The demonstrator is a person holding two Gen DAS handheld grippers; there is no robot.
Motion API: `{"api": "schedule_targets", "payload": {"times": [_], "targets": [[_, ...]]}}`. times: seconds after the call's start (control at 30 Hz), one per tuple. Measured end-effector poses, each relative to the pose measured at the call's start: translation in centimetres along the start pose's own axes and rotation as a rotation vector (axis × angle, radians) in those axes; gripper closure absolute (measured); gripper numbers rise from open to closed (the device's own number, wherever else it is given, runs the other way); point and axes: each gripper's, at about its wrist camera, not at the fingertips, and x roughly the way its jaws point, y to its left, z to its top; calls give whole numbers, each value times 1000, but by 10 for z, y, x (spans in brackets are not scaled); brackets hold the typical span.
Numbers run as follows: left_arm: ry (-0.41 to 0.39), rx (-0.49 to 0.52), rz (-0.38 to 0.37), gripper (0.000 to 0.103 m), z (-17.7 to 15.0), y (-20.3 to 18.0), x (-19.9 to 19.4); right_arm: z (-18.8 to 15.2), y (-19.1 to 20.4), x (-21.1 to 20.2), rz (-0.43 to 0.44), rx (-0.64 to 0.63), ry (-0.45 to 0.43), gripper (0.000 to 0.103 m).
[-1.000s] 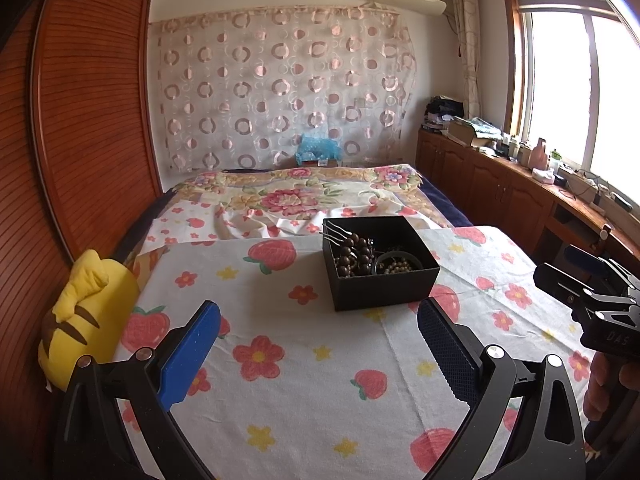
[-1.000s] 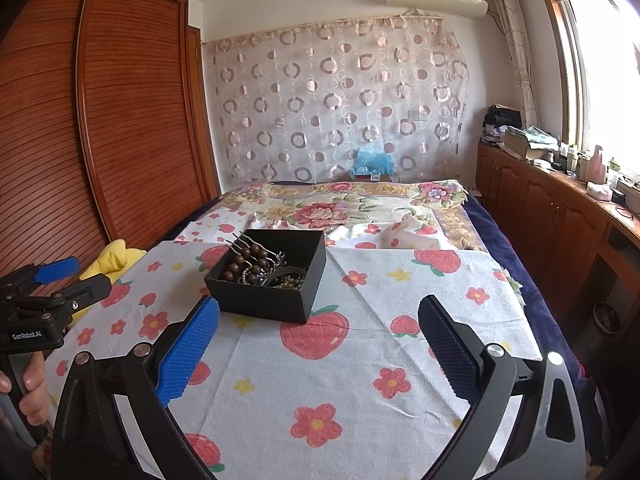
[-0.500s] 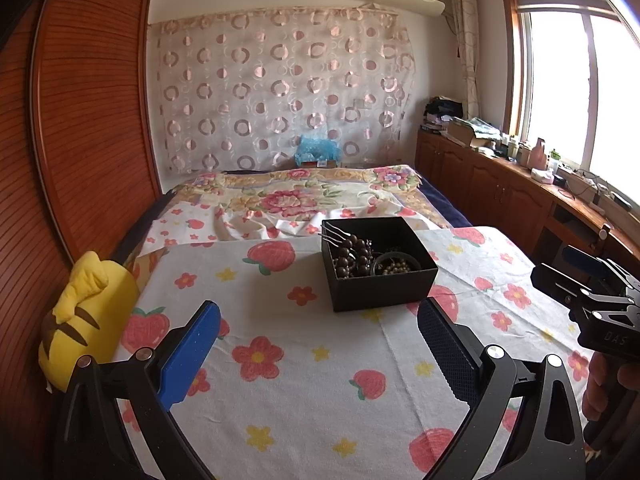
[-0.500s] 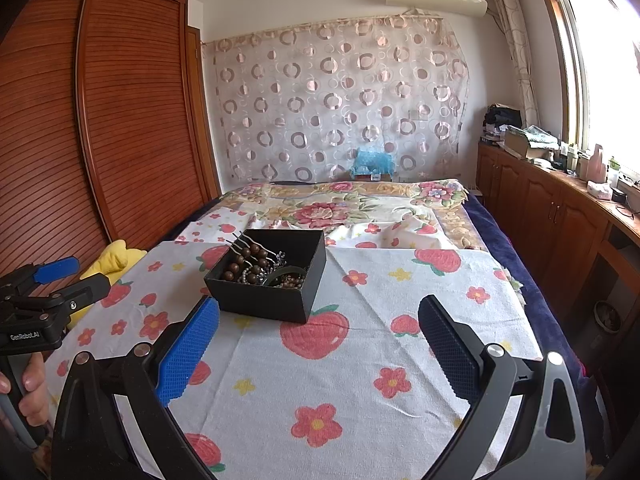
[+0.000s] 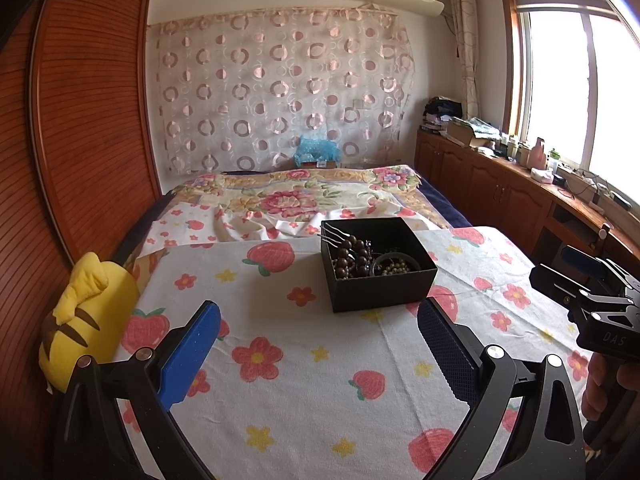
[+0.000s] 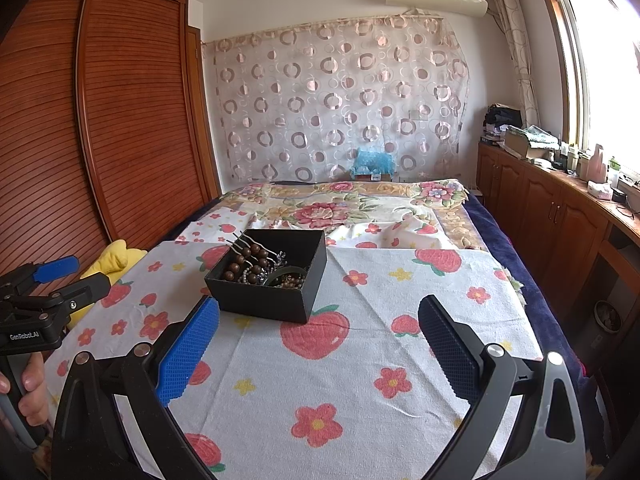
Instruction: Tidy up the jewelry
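A black open box (image 5: 378, 266) stands on the strawberry-print cloth (image 5: 304, 376). It holds brown bead bracelets (image 5: 352, 258), silver hairpins (image 5: 332, 236) and a dark bangle (image 5: 394, 266). My left gripper (image 5: 318, 354) is open and empty, short of the box. My right gripper (image 6: 318, 354) is open and empty, with the box (image 6: 272, 276) ahead to its left. Each gripper shows at the edge of the other's view: the right one (image 5: 576, 280) and the left one (image 6: 60, 276).
A yellow plush toy (image 5: 80, 320) lies at the cloth's left edge beside a wooden wardrobe (image 5: 80, 120). A floral bedspread (image 5: 304, 196) lies beyond the box. Wooden cabinets (image 5: 500, 188) with clutter run along the right wall under the window.
Both grippers have stayed almost still and open. The box and its contents have not moved.
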Motion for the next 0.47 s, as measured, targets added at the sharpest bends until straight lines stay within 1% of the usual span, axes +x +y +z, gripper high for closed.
{"api": "schedule_targets", "payload": {"times": [0.47], "targets": [[5,-5,-5,8,0,-3,0,0,-1,0,-1,3,-2,3]]}}
